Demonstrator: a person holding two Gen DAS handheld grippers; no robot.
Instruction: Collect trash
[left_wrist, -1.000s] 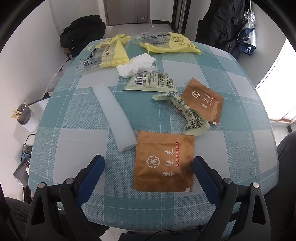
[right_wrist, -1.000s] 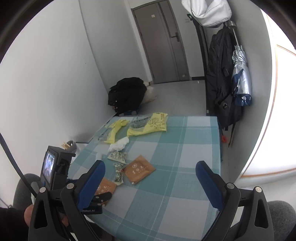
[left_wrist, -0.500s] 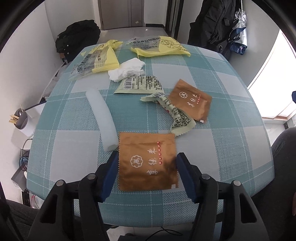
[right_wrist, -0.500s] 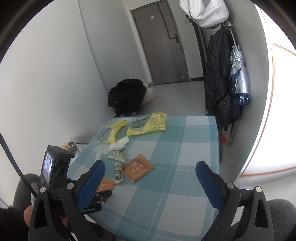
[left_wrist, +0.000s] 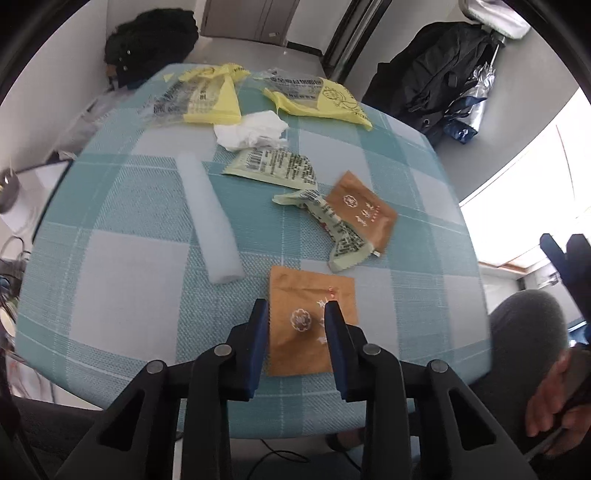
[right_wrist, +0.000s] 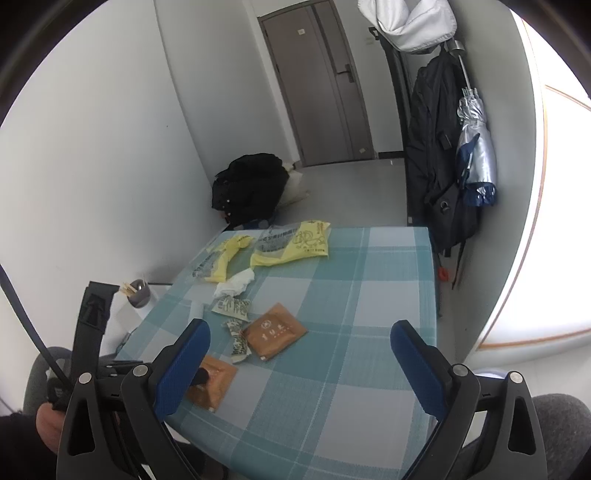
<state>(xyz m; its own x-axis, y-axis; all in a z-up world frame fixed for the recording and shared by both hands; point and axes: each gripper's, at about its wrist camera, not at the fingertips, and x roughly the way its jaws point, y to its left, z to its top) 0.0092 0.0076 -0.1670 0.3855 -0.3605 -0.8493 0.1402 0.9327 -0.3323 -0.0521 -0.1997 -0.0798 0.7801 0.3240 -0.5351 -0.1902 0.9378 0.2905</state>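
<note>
Only container in sight: grey cup (right_wrist: 138, 293) off the table's left edge, sticks poking out of it. Trash all loose on the checked table (left_wrist: 122, 302): near brown sachet (left_wrist: 310, 321) at the front edge, second brown sachet (left_wrist: 364, 212) behind it with a crumpled green wrapper (left_wrist: 334, 229) overlapping its left side, flat green wrapper (left_wrist: 277, 166), white tissue wad (left_wrist: 251, 129), white foam tube (left_wrist: 212, 218) lying on its side, two yellow bags (left_wrist: 207, 98) at the far end. Versus 1 s ago: left gripper (left_wrist: 296, 314) has closed from wide open to a narrow gap and moved in over the near brown sachet; one tip sits on the sachet's left edge, the other on its surface. Can't tell if it's pinching yet or just resting on top. Sachet still flat on the cloth. Right gripper (right_wrist: 299, 349) unchanged, held high above the near right side of the table, tongs wide apart, nothing between them.
</note>
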